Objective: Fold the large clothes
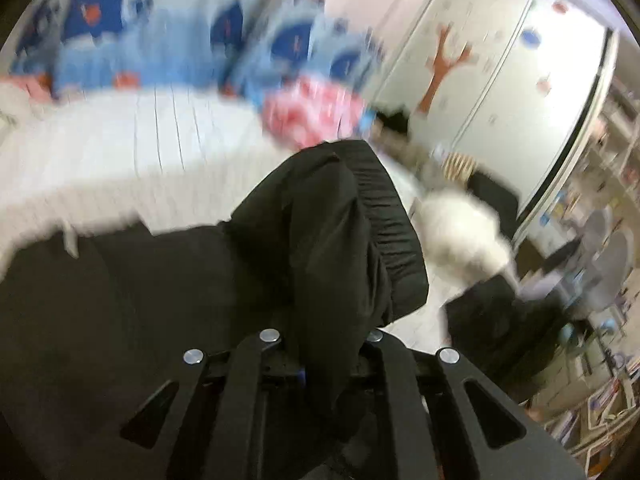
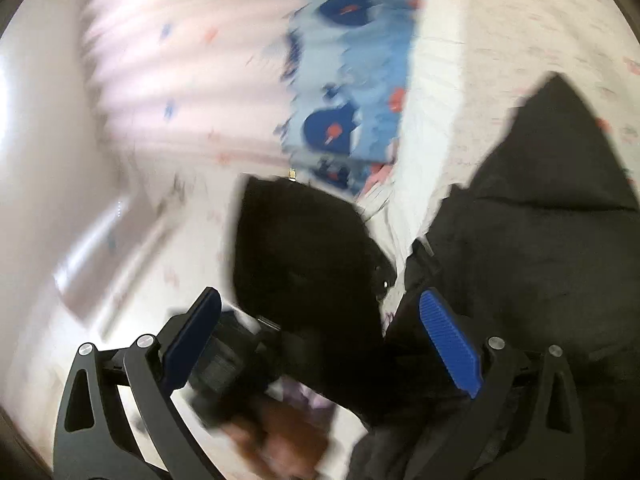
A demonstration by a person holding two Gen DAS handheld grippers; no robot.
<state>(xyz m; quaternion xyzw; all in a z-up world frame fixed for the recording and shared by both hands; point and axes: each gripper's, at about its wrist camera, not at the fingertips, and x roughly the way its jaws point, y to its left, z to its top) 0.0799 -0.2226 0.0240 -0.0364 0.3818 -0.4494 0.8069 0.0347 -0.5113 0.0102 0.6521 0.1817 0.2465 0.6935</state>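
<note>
Black gathered-waist fabric garment (image 1: 328, 232) hangs bunched above the white bed's (image 1: 120, 148) near edge, clenched in the left gripper (image 1: 320, 364); right gripper (image 2: 320, 340) released. Folding looks barely begun.

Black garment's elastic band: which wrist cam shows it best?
Left wrist view: the gathered elastic band of the black garment is sharp, rising from the shut left gripper. Right wrist view shows only blurred dark cloth, no band discernible.
</note>
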